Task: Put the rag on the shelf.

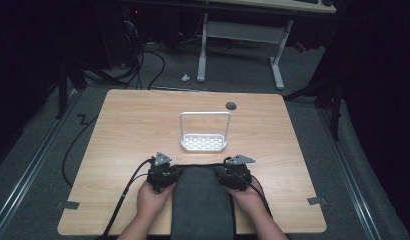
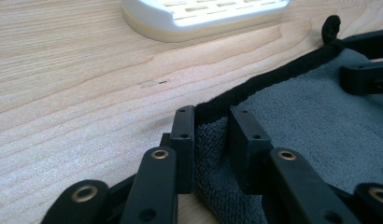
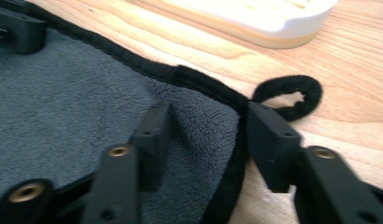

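At the left, the left tool [image 1: 162,172] sits on the near part of the light wooden surface [image 1: 123,125], held in the person's left hand [image 1: 152,200]. In the left gripper view its two black jaws stand close together astride the far left corner of the dark grey terry towel with black piping [image 2: 311,116], and the piped edge runs up between them; the jaws look clenched on that corner. The towel lies flat between the two tools, reaching from them back to the near edge of the surface. Just beyond its far edge, in the middle, stands the white slotted plastic tray with a tall hoop handle [image 1: 204,142]. At the right, the right tool [image 1: 235,172] straddles the towel's far right corner: one jaw rests on the pile, the other stands outside the piping beside the small black hanging loop [image 3: 292,95], so this tool is released.
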Tool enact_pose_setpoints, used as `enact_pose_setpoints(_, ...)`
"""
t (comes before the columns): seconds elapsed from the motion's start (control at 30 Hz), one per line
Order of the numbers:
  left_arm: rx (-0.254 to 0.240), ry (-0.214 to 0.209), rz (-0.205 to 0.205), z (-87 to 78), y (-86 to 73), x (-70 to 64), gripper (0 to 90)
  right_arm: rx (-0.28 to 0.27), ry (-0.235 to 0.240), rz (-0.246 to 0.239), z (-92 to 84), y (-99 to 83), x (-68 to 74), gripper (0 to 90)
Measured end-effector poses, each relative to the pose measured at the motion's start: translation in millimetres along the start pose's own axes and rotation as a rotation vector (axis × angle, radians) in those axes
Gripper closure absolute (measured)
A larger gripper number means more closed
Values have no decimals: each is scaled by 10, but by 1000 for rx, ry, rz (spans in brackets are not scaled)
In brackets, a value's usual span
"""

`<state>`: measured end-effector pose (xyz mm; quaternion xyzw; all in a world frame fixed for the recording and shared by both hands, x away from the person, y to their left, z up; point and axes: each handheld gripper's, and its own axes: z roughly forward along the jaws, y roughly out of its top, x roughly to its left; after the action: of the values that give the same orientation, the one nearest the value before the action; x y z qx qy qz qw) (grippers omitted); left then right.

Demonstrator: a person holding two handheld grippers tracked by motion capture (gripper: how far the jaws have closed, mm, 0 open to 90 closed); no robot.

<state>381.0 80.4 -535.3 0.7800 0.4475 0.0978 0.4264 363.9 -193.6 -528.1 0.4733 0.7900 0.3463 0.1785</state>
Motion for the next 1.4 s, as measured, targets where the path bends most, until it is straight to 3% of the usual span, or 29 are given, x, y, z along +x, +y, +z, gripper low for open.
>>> enact_pose_setpoints(0.2, 0, -4, -1, -1, -1, 2, 721, -1, 39, 23, -18, -17, 36, 717)
enact_pose_setpoints(0.33, -1, -14, -10, 1, -1, 16, 743, 1, 60, 29, -26, -24, 44, 756)
enact_pose_setpoints(1.0, -48, -46, -14, -66, -26, 21, 805, -113, 43, -6, -171, -67, 98, 776)
enact_pose_setpoints(1.17, -86, -61, -22, -114, -30, 37, 810, -137, 37, -5, -206, -53, 120, 775)
enact_pose_setpoints(1.3, -125, -44, 7, -152, -3, 10, 812, -162, 32, -5, -244, -25, 134, 775)
enact_pose_setpoints(1.4, -176, -55, -1, -218, 37, -5, 812, -183, 22, -23, -292, 7, 152, 775)
